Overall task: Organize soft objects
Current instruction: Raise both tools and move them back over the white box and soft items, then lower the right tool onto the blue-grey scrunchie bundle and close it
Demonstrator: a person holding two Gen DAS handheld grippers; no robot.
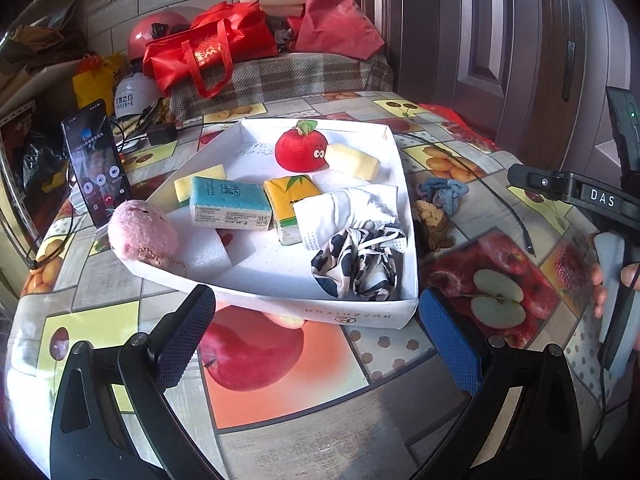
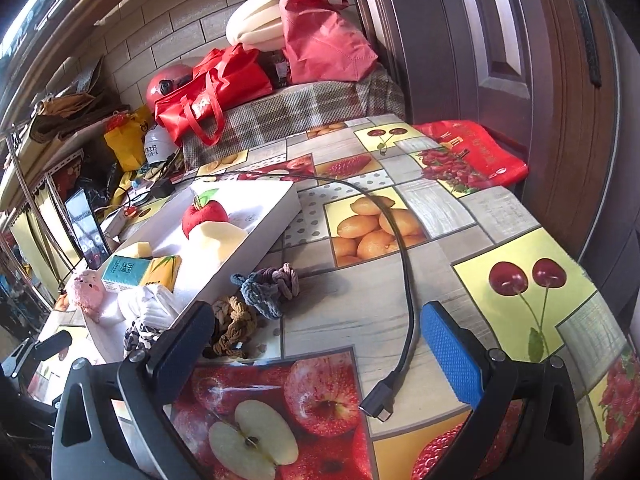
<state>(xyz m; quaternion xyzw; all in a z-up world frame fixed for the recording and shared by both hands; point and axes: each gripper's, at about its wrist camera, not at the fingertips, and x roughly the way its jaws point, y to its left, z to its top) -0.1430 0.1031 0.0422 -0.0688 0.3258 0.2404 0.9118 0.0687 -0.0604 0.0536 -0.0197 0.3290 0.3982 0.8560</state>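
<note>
Covering the whole tabletop (image 2: 500, 216) is a fruit-print cloth; on it, toward the left edge, sits a white shallow box (image 1: 400, 184) w/ most of the soft items already inside. At the box's far wall: red apple plush (image 1: 301, 151) touching a pale yellow sponge (image 1: 352, 161). Mid-box: teal tissue pack (image 1: 228, 204) beside a yellow tissue pack (image 1: 294, 200), a yellow-green sponge (image 1: 188, 184) just behind the teal one. Near-right corner of the box: white folded cloth (image 1: 344, 208) w/ a black-and-white patterned cloth (image 1: 360, 264) bunched in front of it. A pink plush (image 1: 140, 230) rests on the box's near-left rim, next to a white foam block (image 1: 208, 248).

Outside the box, just beside its right wall, lie two items on the bare cloth: a blue-grey braided scrunchie (image 2: 266, 286) and a brown braided scrunchie (image 2: 234, 326), touching each other.

A black cable (image 2: 400, 240) curves across the tabletop, plug end near the front edge. A phone (image 1: 96, 160) stands propped at the left edge.

Left gripper (image 1: 316, 316): jaws spread wide, nothing between, hovering at the box's near wall. Right gripper (image 2: 316, 332): jaws wide apart too, empty, low over the front edge; brown scrunchie sits just by its left finger.
</note>
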